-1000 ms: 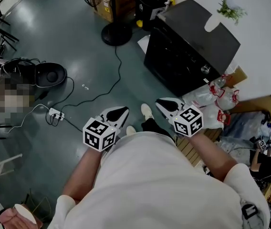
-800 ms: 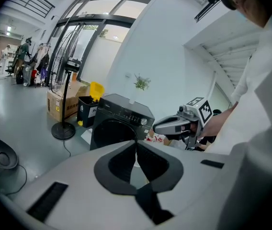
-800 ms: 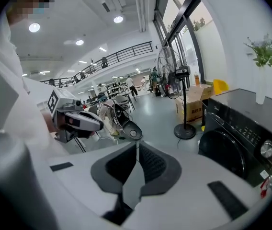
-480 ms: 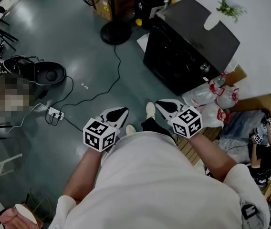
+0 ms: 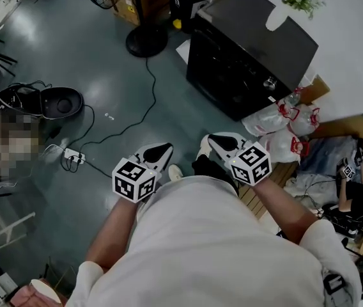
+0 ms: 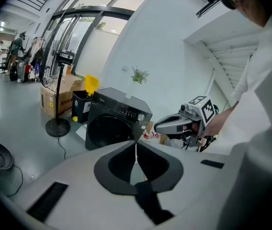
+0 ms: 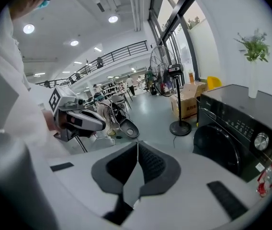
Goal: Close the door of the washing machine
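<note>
The black washing machine (image 5: 245,62) stands on the floor ahead of me, and its round front door (image 6: 108,131) looks closed flat against it. In the right gripper view the door (image 7: 217,147) shows as a dark circle under the control panel. My left gripper (image 5: 159,151) and right gripper (image 5: 218,139) hang side by side in front of my body, well short of the machine. The left gripper's (image 6: 136,143) tips meet with nothing between them. The right gripper's (image 7: 137,144) tips also meet and hold nothing.
A fan stand (image 5: 146,40) with a trailing cable (image 5: 137,117) and a power strip (image 5: 74,153) lie on the floor to the left. White plastic bags (image 5: 284,130) and cardboard sit right of the machine. A vase with a plant (image 5: 277,18) stands on top.
The head view has shifted, so the washing machine and floor items sit a little higher in the frame. Both grippers keep nearly the same places in front of my body.
</note>
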### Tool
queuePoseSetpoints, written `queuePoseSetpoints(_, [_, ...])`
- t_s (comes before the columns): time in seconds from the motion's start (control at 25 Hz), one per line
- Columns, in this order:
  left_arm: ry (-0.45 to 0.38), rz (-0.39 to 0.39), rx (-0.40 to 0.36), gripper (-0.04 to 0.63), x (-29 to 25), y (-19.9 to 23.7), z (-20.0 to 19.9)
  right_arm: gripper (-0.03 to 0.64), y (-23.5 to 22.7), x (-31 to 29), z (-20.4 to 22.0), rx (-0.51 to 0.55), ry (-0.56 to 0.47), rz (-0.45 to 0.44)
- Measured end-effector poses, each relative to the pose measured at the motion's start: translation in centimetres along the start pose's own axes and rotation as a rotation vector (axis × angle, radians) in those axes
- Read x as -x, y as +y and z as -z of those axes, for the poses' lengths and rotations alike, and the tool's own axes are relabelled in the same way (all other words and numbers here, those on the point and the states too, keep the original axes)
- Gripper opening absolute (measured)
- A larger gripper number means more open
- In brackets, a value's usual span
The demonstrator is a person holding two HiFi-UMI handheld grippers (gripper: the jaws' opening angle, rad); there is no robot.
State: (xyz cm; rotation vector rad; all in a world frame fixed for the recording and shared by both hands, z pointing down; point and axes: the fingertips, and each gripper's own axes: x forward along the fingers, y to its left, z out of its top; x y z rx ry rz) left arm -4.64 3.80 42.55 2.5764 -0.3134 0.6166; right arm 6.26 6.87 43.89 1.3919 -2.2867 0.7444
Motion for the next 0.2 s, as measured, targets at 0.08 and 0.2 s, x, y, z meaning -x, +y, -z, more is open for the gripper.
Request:
queuePoseSetpoints(0.08, [0.011,0.007,0.000,0.021,-1.2,0.1,-0.4,0.017,-1.2,0.1,0.1,-0.012,0.002,0.006])
queuePoseSetpoints(0.2, [0.028,0.012,0.007,0.021,-3.0,0.4,-0.9,0.016,-3.1,0.2,0.1,-0.023,0.007,0.007])
